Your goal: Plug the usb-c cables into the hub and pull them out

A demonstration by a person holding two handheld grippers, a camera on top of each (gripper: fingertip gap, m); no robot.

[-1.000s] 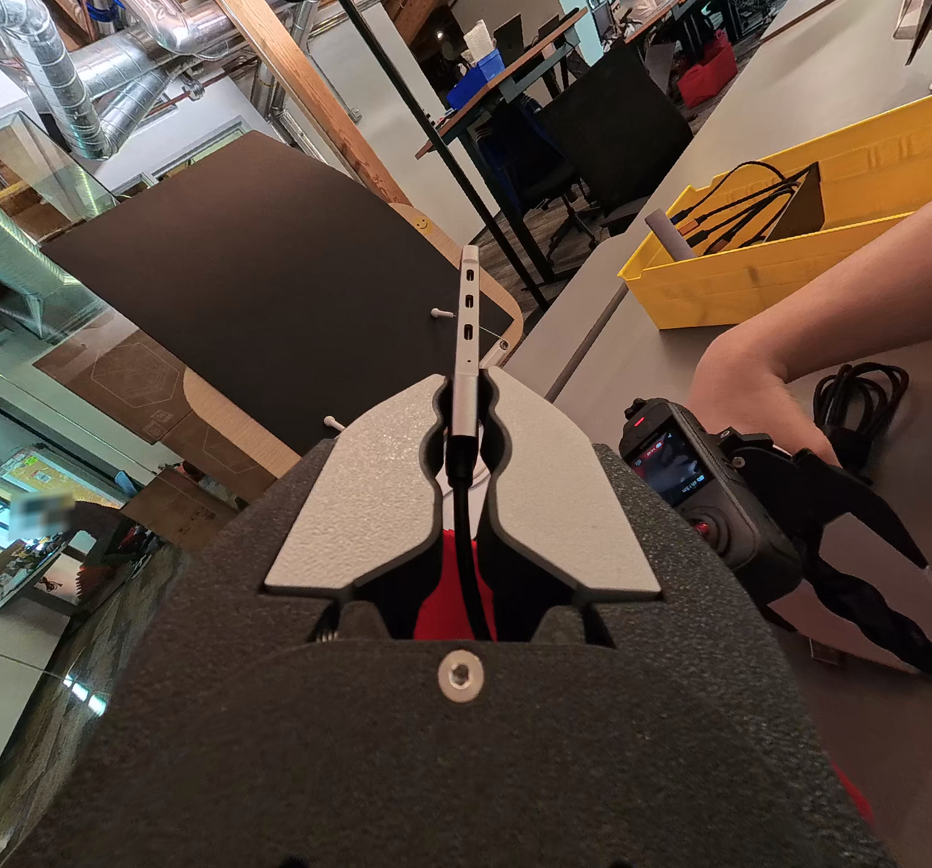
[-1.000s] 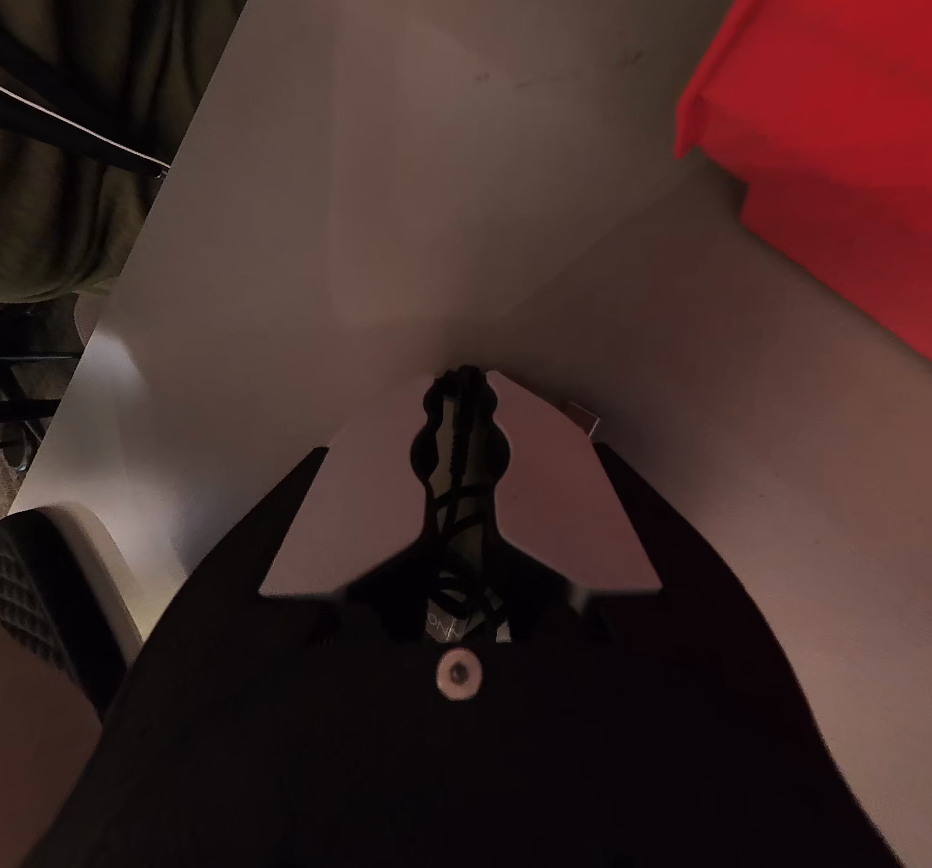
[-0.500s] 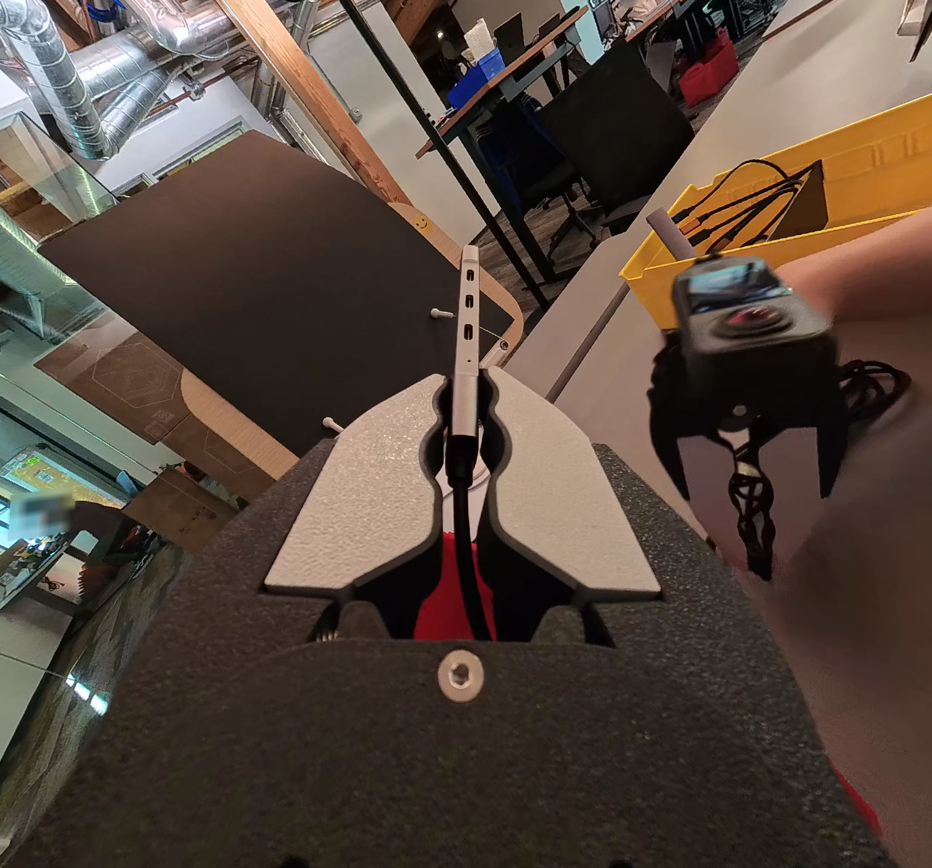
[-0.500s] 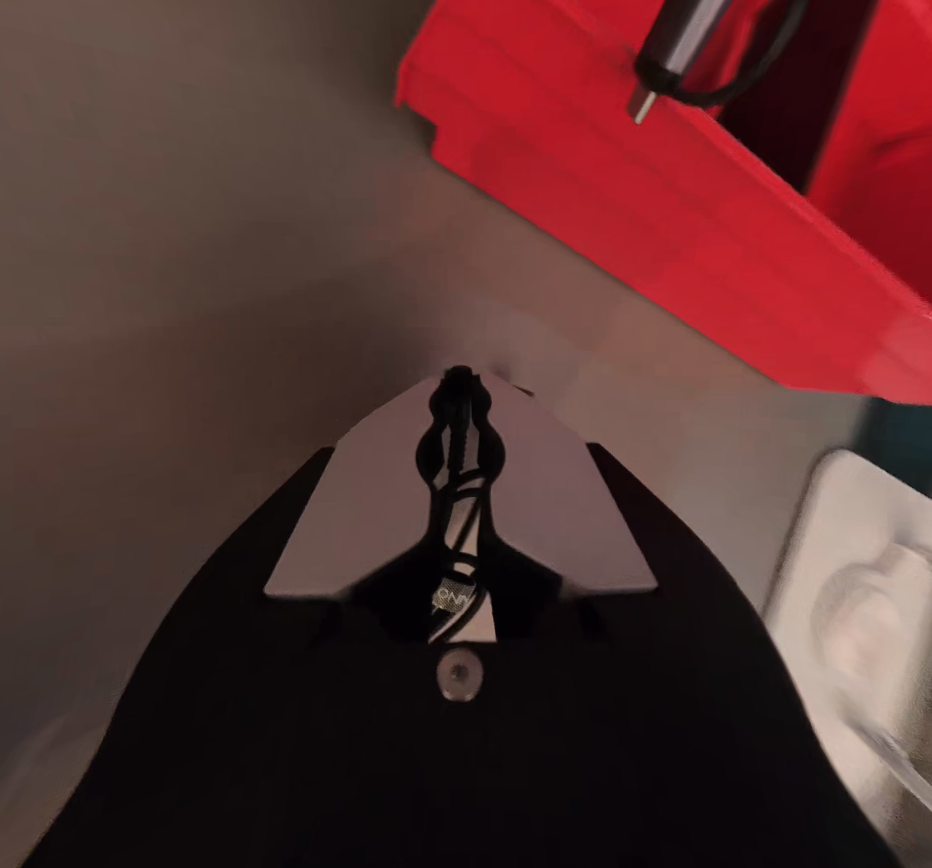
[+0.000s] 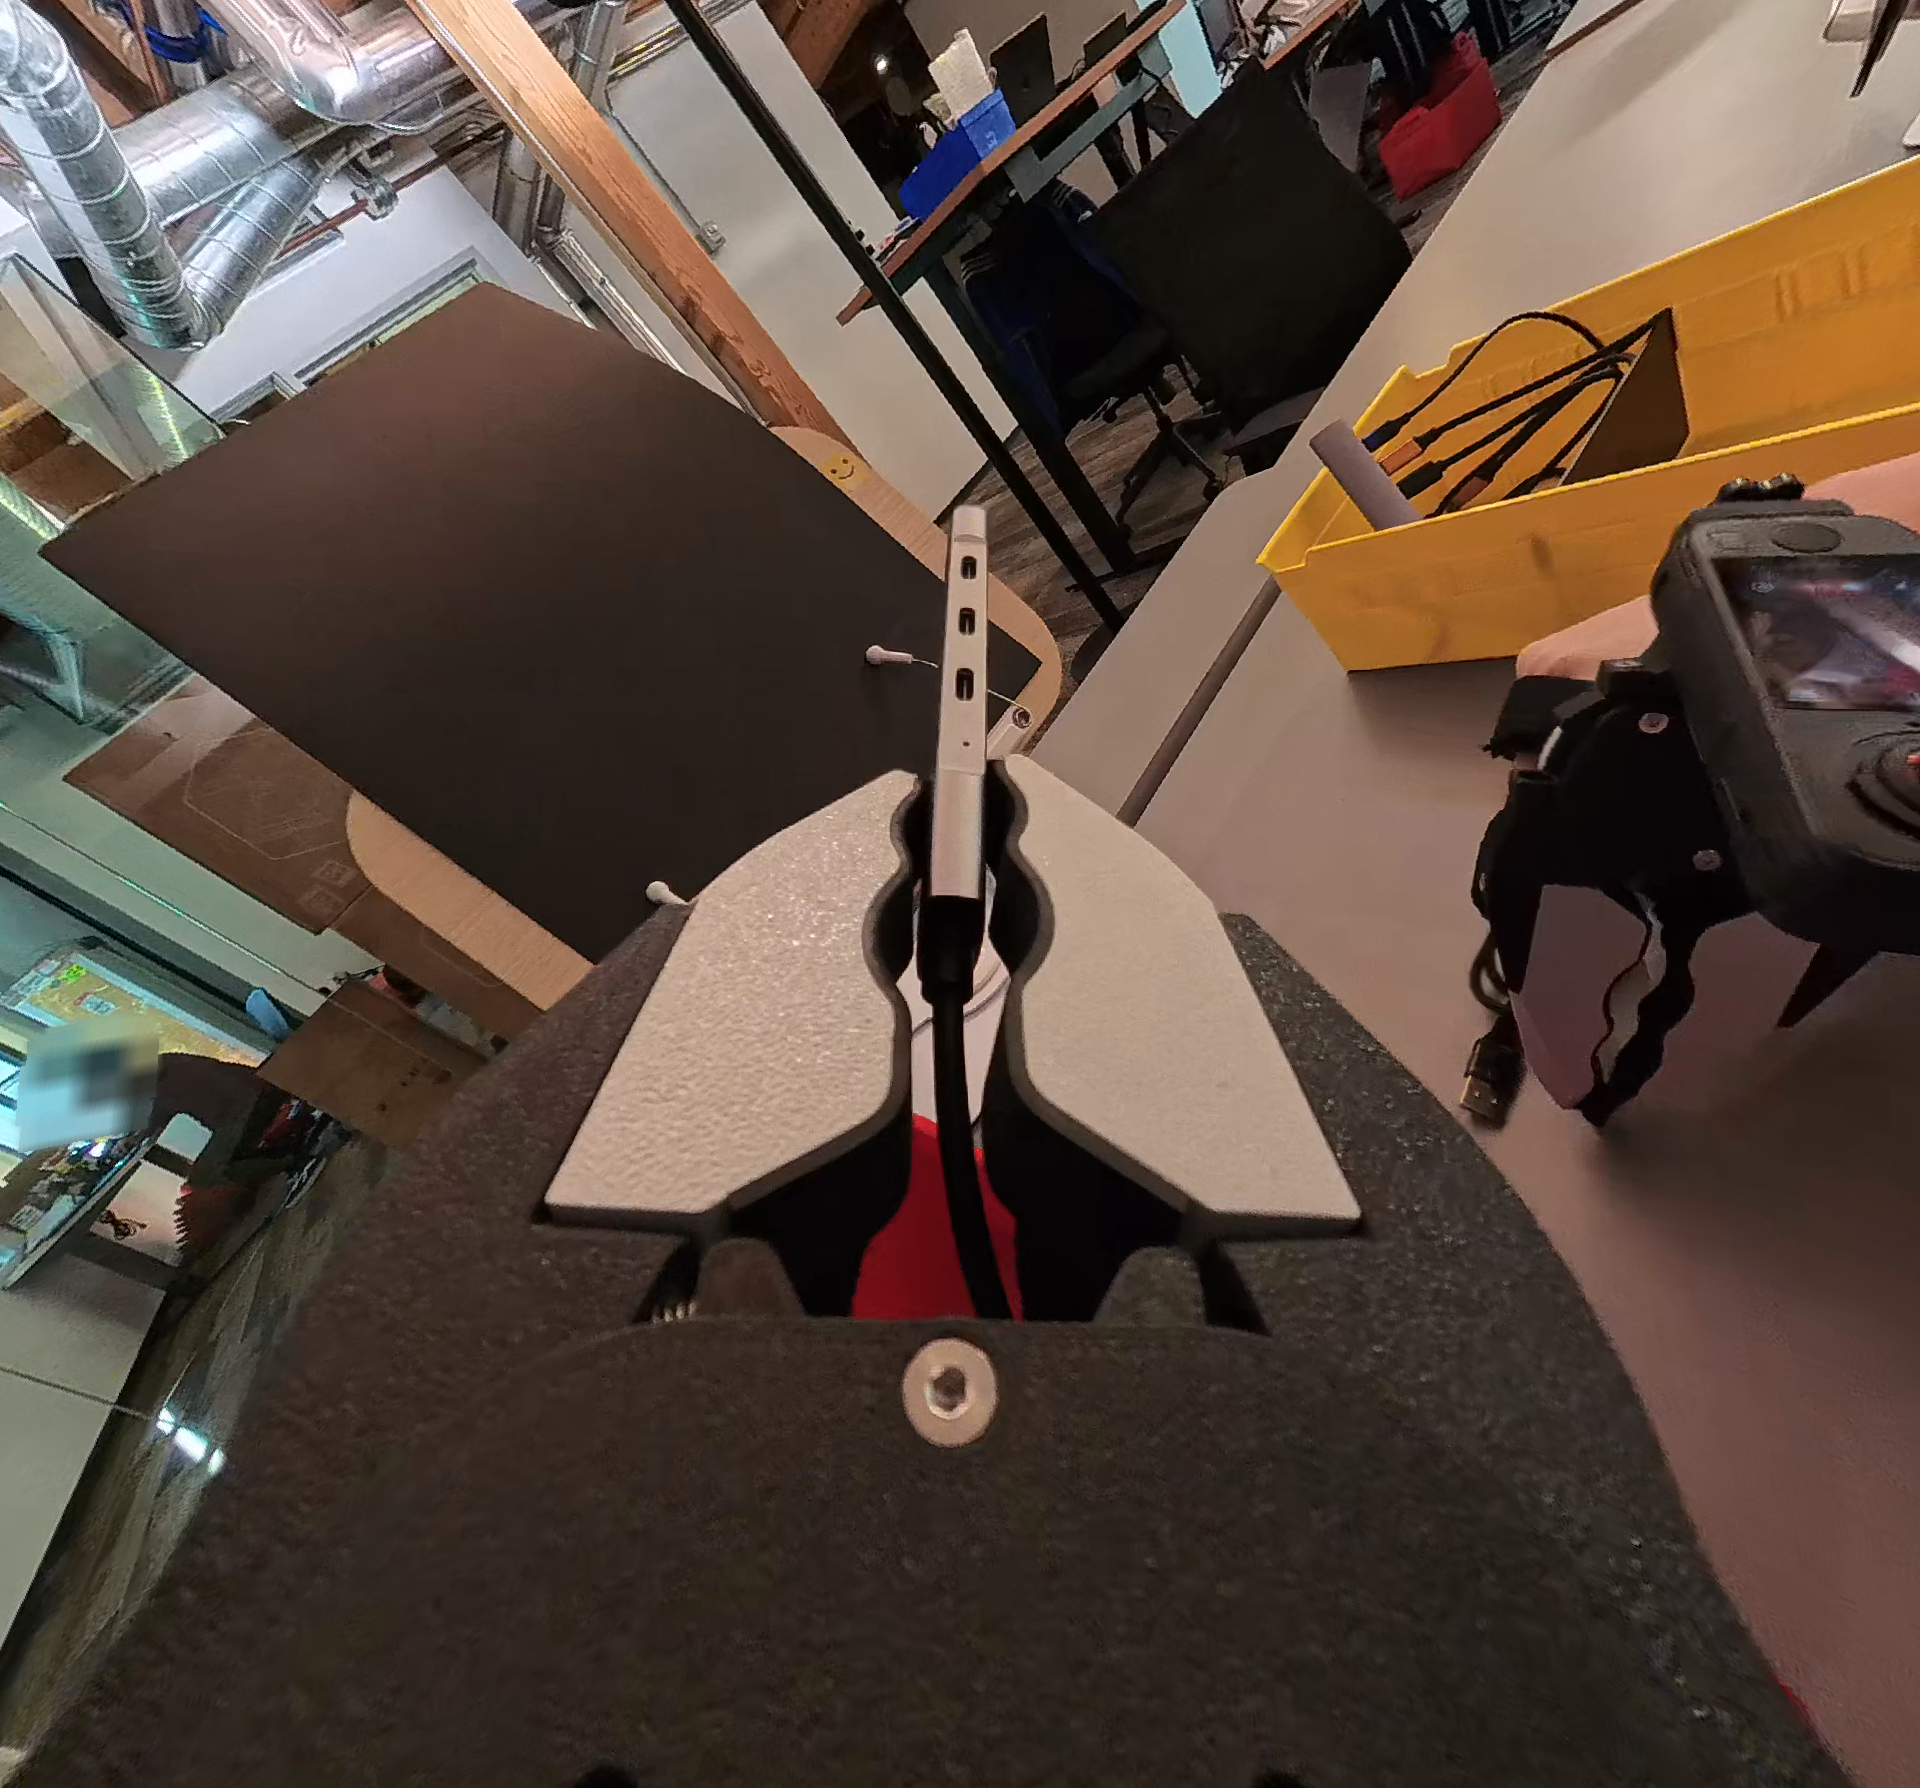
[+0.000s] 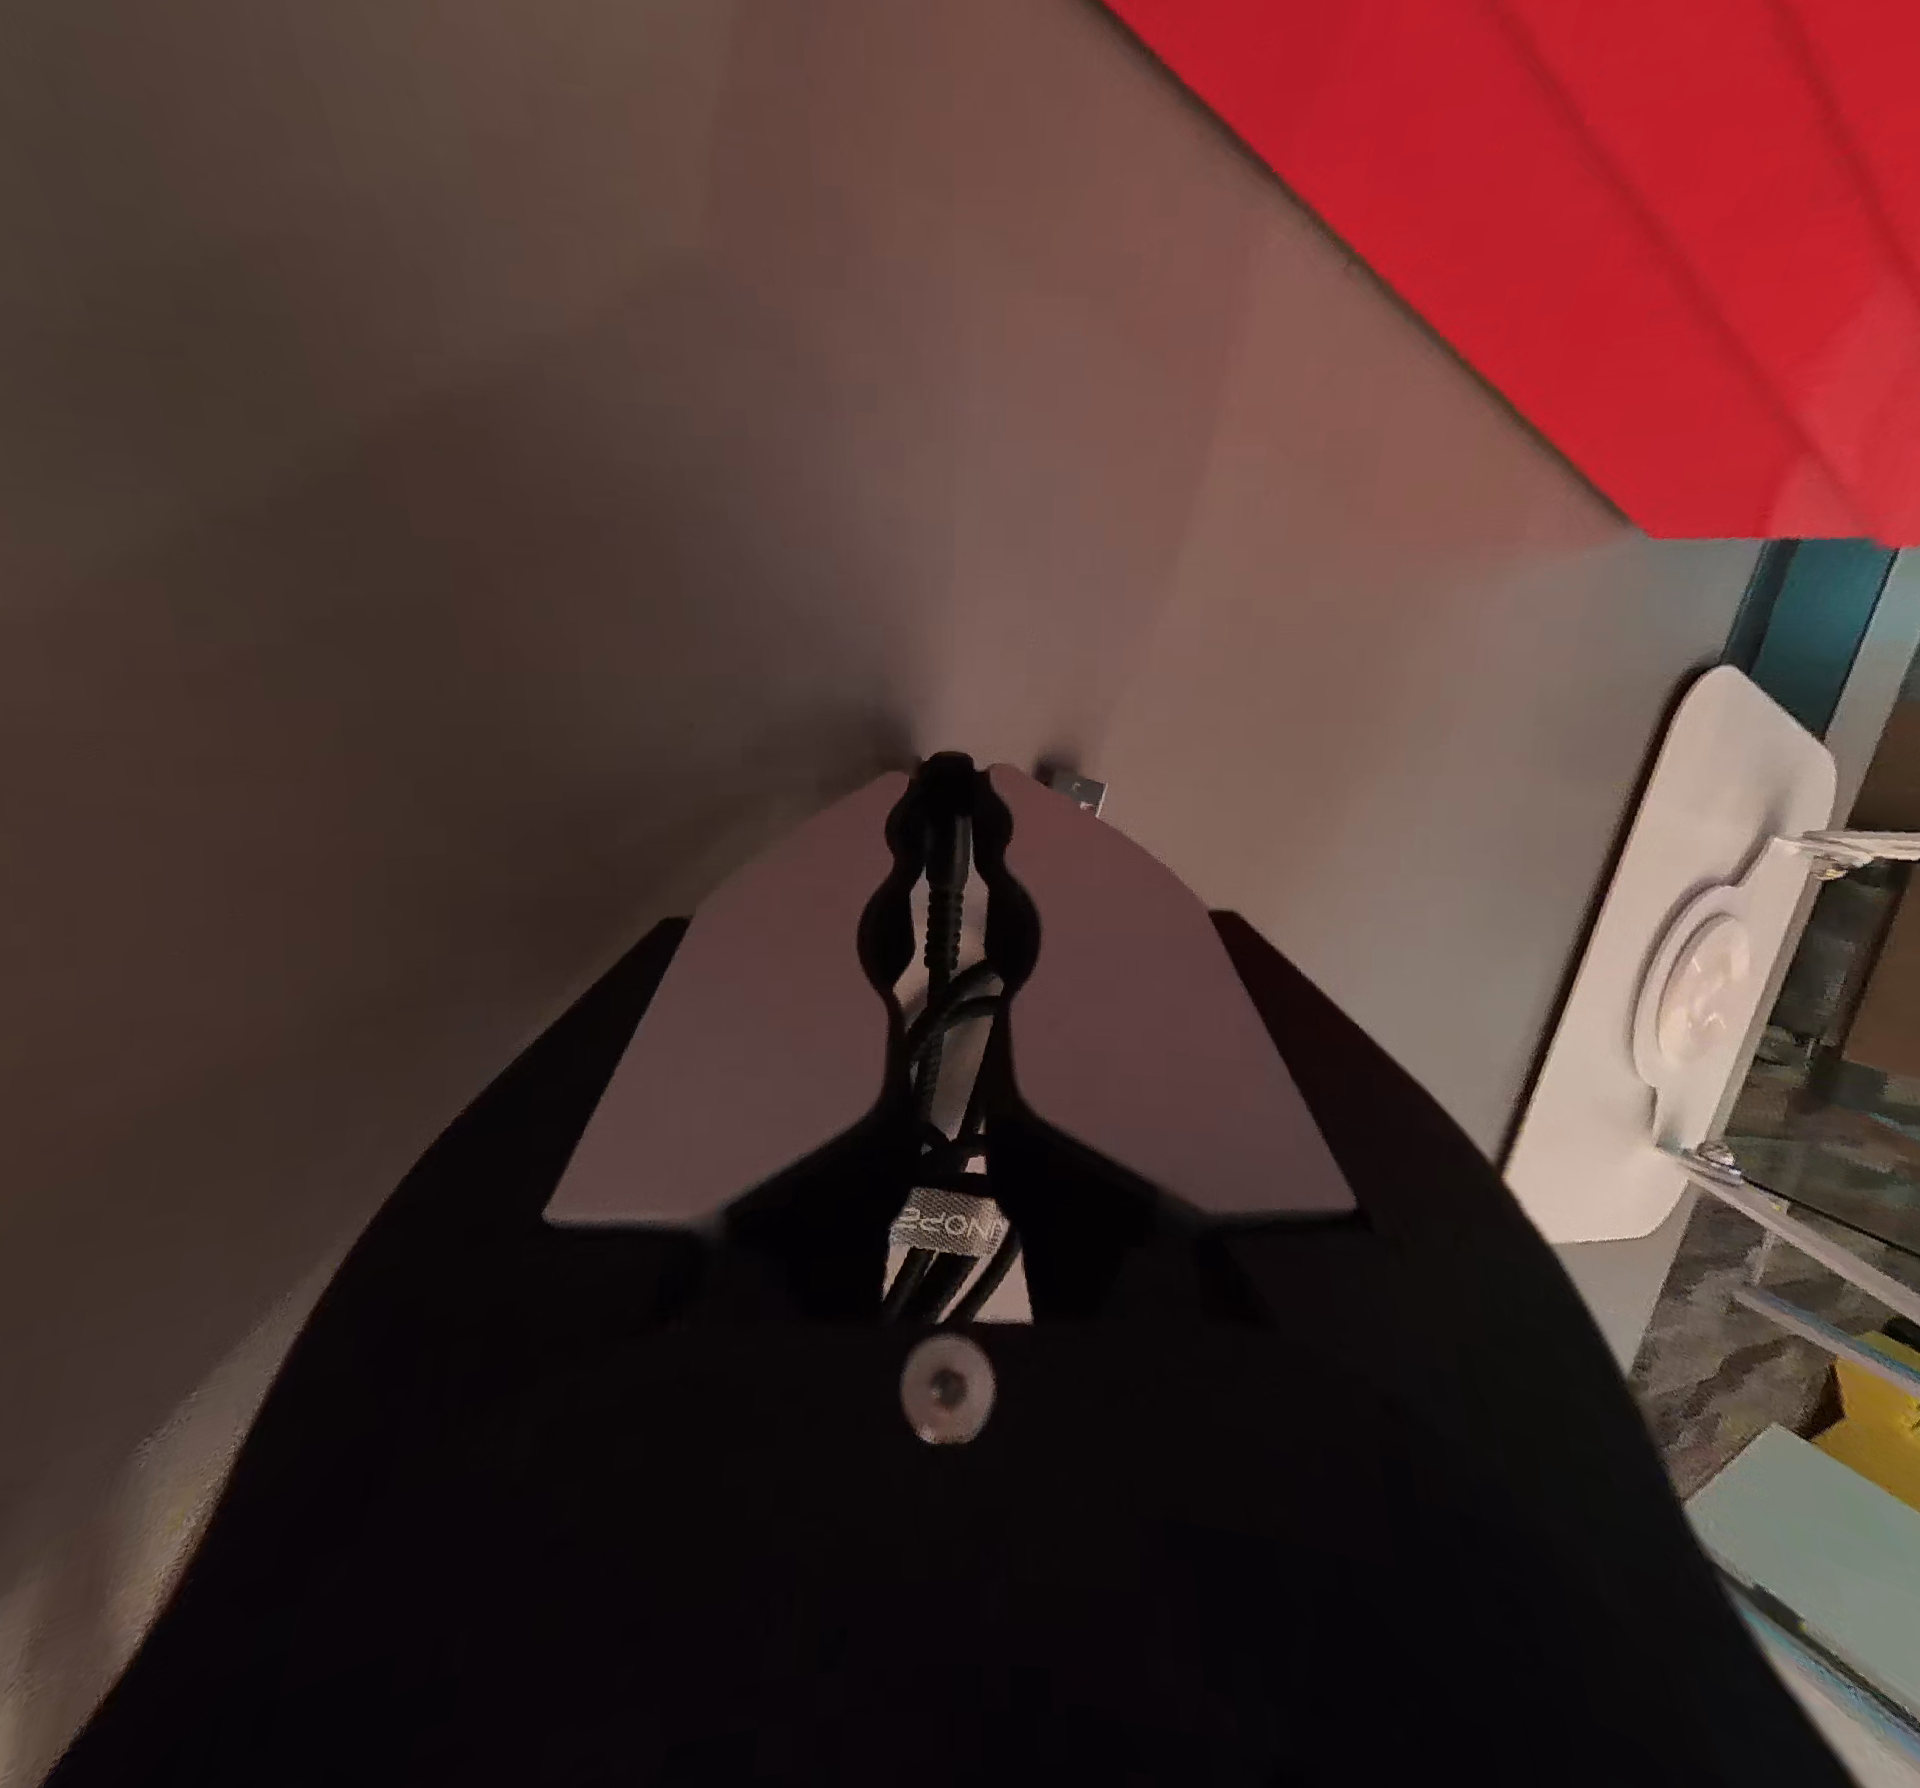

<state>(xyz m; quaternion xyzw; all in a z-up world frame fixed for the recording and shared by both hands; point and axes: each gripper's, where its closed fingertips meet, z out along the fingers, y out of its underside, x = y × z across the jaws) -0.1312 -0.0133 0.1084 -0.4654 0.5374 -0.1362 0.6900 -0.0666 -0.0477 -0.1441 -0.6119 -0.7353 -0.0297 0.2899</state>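
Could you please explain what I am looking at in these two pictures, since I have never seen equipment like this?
No robot here: a person holds a two-finger gripper in each hand, and each gripper carries a camera looking forward along its fingers.

The left wrist view shows the left gripper shut on a slim silver hub, held up in the air with its row of ports facing us. To its right, over the grey table, is the right gripper, and behind it a yellow bin holding cables.

The right wrist view shows the right gripper pointing down at the table, shut on a black cable near its plug. A red bin fills the upper corner. Nothing is plugged into the hub yet.
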